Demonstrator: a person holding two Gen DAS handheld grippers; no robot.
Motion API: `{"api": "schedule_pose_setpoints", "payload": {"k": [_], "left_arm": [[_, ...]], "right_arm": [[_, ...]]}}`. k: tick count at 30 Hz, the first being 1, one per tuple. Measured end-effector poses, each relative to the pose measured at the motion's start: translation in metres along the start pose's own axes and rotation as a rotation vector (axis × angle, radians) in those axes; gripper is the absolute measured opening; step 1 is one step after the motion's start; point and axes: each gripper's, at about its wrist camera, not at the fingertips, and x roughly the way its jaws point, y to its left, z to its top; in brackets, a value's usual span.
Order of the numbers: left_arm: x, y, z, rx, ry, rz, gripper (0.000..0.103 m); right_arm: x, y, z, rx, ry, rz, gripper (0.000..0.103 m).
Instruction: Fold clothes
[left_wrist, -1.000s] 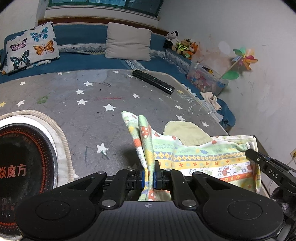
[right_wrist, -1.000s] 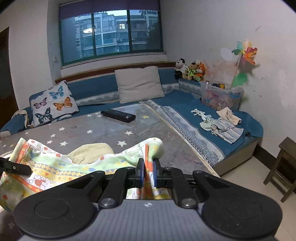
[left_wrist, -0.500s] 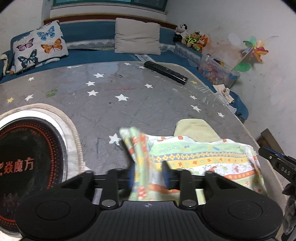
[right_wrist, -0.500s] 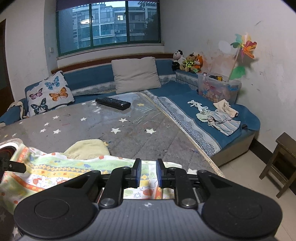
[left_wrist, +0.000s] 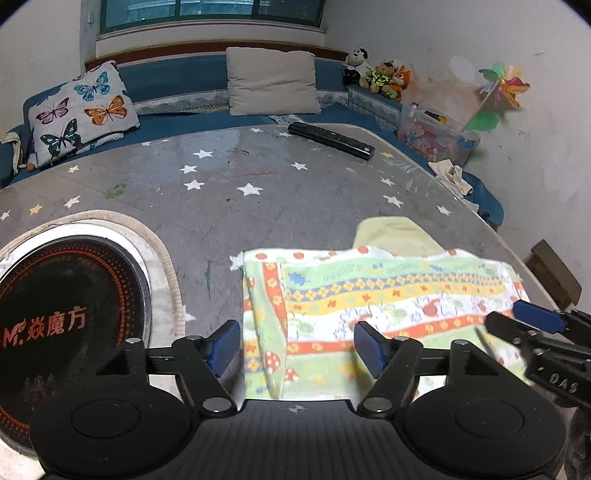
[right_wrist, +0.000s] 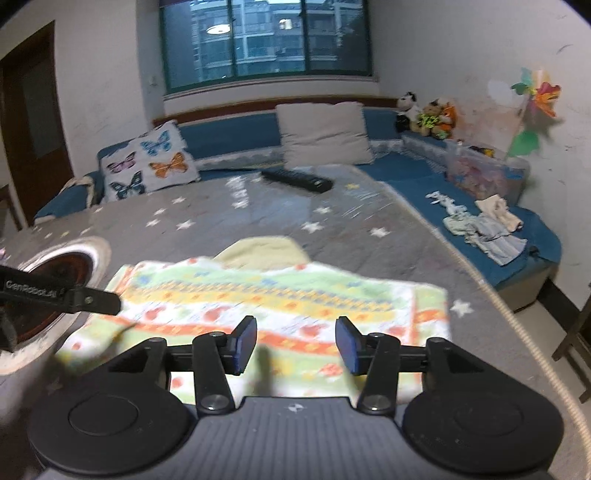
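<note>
A colourful patterned garment (left_wrist: 373, 299) lies flat on the grey star-print table (left_wrist: 221, 206), folded, with a pale yellow part (left_wrist: 395, 232) sticking out at its far edge. It also shows in the right wrist view (right_wrist: 280, 302). My left gripper (left_wrist: 295, 347) is open and empty, just above the garment's near left corner. My right gripper (right_wrist: 295, 349) is open and empty over the garment's near edge. The right gripper's tip shows in the left wrist view (left_wrist: 532, 325), and the left gripper's finger shows in the right wrist view (right_wrist: 74, 297).
A round induction cooker (left_wrist: 62, 314) is set in the table at the left. A black remote (left_wrist: 330, 139) lies at the table's far side. A blue sofa (right_wrist: 491, 236) carries pillows, loose clothes (right_wrist: 484, 232), a toy bin and plush toys. A wooden stool (left_wrist: 554, 273) stands at the right.
Both grippers were shut on the garment's corners and held them up. They have opened and let go; the garment now lies flat on the table.
</note>
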Motion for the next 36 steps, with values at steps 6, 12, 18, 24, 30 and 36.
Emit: {"api": "schedule_pose_setpoints", "payload": {"k": [6, 12, 18, 24, 30, 36], "left_arm": [[-0.003, -0.003, -0.012, 0.024, -0.002, 0.013, 0.084], [-0.006, -0.005, -0.023, 0.039, -0.004, 0.03, 0.092], [-0.015, -0.005, -0.031, 0.045, -0.018, 0.031, 0.1], [-0.025, -0.004, -0.04, 0.051, -0.032, 0.032, 0.103], [-0.035, -0.004, -0.048, 0.057, -0.046, 0.033, 0.103], [-0.042, -0.005, -0.057, 0.063, -0.056, 0.031, 0.103]], "right_arm": [[0.003, 0.017, -0.014, -0.033, 0.027, 0.007, 0.052], [-0.003, 0.023, -0.021, -0.036, 0.027, -0.002, 0.056], [-0.01, 0.025, -0.025, -0.035, 0.029, -0.021, 0.06], [-0.017, 0.027, -0.028, -0.014, 0.028, -0.023, 0.061], [-0.024, 0.032, -0.033, -0.01, 0.025, -0.032, 0.078], [-0.031, 0.037, -0.04, -0.012, 0.022, -0.041, 0.082]]}}
